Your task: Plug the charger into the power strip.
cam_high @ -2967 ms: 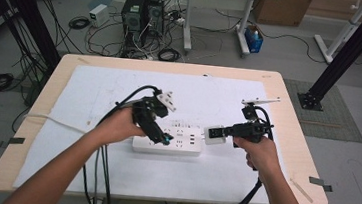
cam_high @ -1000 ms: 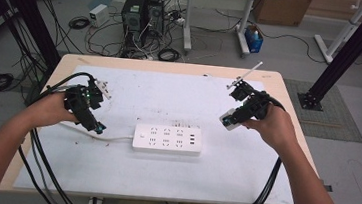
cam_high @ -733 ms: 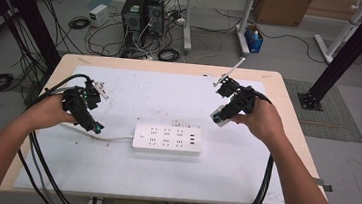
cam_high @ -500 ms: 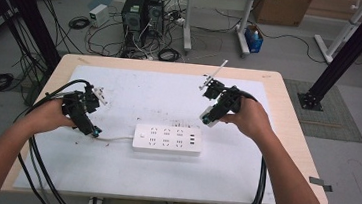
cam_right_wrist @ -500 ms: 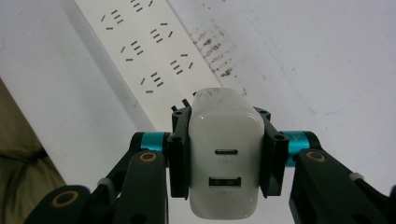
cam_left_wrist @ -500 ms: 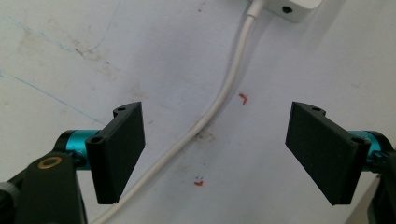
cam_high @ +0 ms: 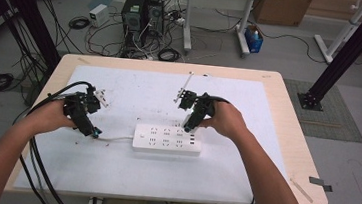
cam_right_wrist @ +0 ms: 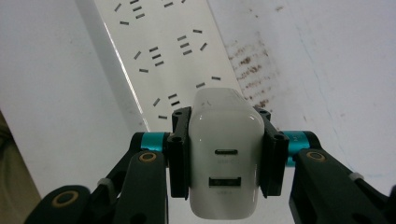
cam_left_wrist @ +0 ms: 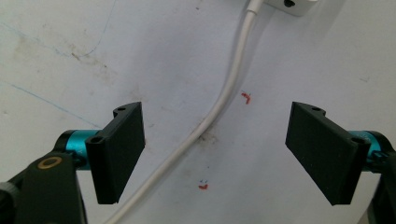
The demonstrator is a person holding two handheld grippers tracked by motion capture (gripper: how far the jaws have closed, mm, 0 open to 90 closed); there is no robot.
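A white power strip (cam_high: 167, 140) lies flat in the middle of the table, its white cable (cam_high: 115, 138) running off to the left. My right gripper (cam_high: 188, 128) is shut on a white USB charger (cam_right_wrist: 224, 154) and holds it just above the strip's right end (cam_right_wrist: 163, 51), tilted. The charger's two ports face the right gripper view's camera. My left gripper (cam_high: 91, 131) stands open over the cable (cam_left_wrist: 219, 100), which runs between the jaws and touches neither. The strip's cable end (cam_left_wrist: 292, 4) lies beyond.
A white mat (cam_high: 141, 178) covers most of the wooden table (cam_high: 295, 143). Small red marks (cam_left_wrist: 246, 97) dot the mat near the cable. A thin stick (cam_high: 301, 190) lies at the table's front right corner. Computers and cables (cam_high: 142, 13) sit on the floor behind.
My right gripper has carried the charger from the far right of the table leftward and down to the strip's right end. My left gripper has shifted slightly toward the cable.
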